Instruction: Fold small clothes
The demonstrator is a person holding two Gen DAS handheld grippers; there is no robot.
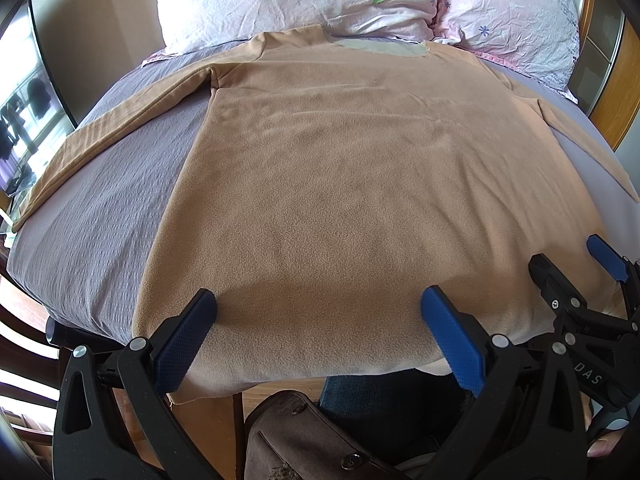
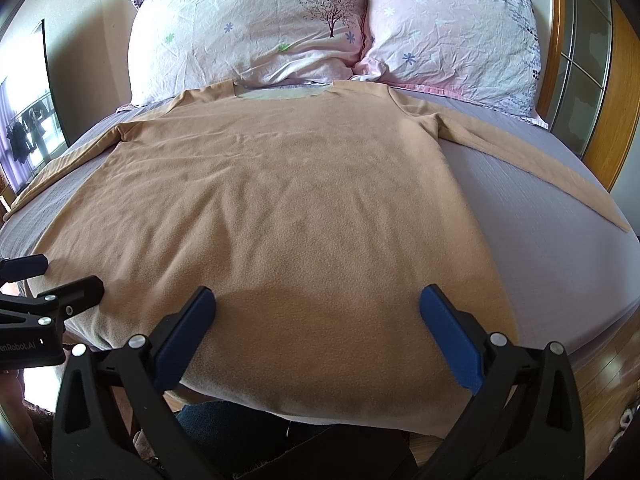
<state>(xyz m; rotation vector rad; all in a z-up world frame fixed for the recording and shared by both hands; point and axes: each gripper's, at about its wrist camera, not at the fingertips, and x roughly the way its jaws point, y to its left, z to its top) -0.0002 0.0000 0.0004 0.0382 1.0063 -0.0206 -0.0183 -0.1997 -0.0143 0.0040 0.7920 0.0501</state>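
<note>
Here, line by line:

Garment: a tan long-sleeved fleece top (image 1: 340, 184) lies flat on the bed (image 1: 100, 216), neckline toward the pillows, hem at the near bed edge and slightly overhanging it.

Sleeves: the sleeve on the left (image 1: 108, 136) runs diagonally out from the body across the grey-lilac cover toward the bed's side; the sleeve on the right (image 2: 560, 168) does the same on the other side. Both lie flat, apart from the body.

Neckline: a pale lining patch (image 2: 280, 92) shows inside the collar, just below the pillows.

Left tongs (image 1: 318, 312): spread wide, holding nothing; both blue pads sit just above the hem part of the top. Whether the tips touch the fleece, I cannot tell.

Right tongs (image 2: 318, 312): also spread wide and empty, poised over the hem, nearer the top's right side.

Pose: both tongs point forward along the top toward the pillows, side by side; each shows at the edge of the other's view, the right one just beside the hem's right corner.

Pillows: two floral pillows (image 2: 256, 28) stand at the head of the bed, the left one touching the collar.

Surroundings: wooden bed frame (image 2: 624, 92) to the right of the pillows.
</note>
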